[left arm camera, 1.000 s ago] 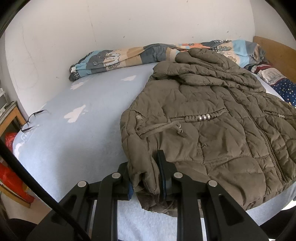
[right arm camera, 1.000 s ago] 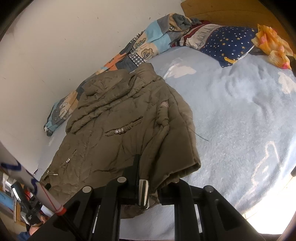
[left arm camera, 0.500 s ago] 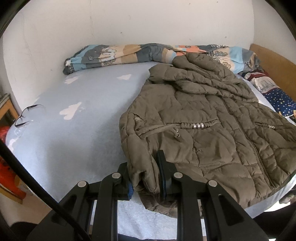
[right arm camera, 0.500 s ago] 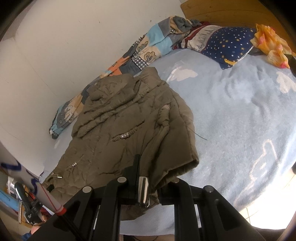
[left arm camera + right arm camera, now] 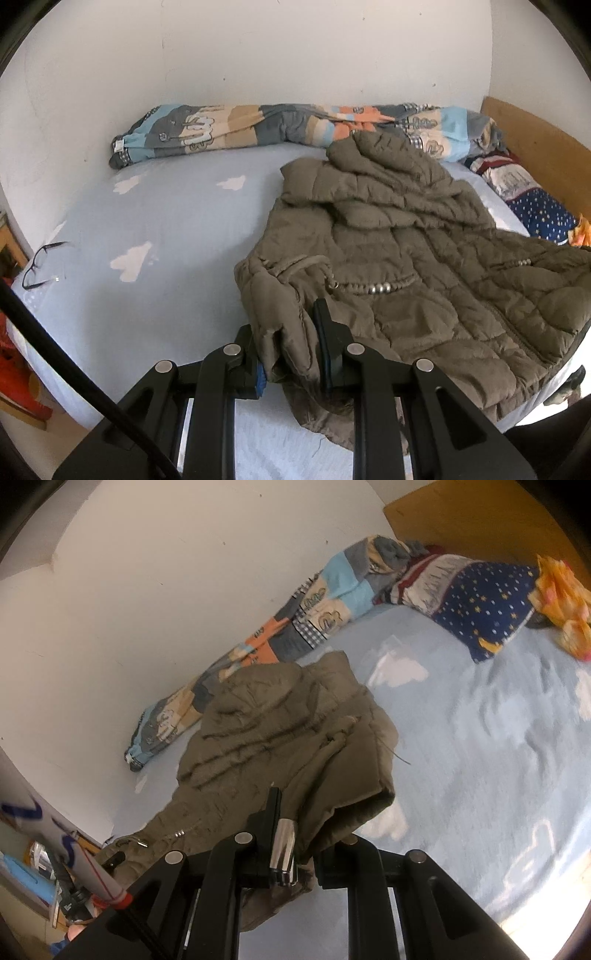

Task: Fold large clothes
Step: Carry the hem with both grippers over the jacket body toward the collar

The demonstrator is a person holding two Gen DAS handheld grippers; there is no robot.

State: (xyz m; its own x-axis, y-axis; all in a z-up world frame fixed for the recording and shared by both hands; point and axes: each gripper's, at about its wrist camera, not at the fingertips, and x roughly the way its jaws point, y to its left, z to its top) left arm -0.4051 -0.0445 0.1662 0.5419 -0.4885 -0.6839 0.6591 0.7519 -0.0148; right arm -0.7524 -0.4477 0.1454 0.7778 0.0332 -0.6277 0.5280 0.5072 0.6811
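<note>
An olive quilted jacket (image 5: 406, 258) lies on the pale blue bed (image 5: 177, 229), hood toward the wall. My left gripper (image 5: 290, 354) is shut on a bunched fold at the jacket's near left hem, which rises off the sheet. In the right wrist view the same jacket (image 5: 266, 738) stretches away toward the wall. My right gripper (image 5: 295, 845) is shut on the hem's near right corner, which is lifted and droops over the fingers. A shiny metal cylinder (image 5: 282, 849) sits at the right gripper's left finger.
A rolled patchwork quilt (image 5: 258, 125) lies along the wall. A starry navy pillow (image 5: 476, 602) and an orange cloth (image 5: 561, 598) sit by the wooden headboard (image 5: 535, 140). Eyeglasses (image 5: 40, 266) rest near the bed's left edge. Clutter stands on the floor to the left (image 5: 44, 878).
Both grippers have risen with the jacket's hem held; the near edge has lifted off the sheet and more of the bed and wall has come into view.
</note>
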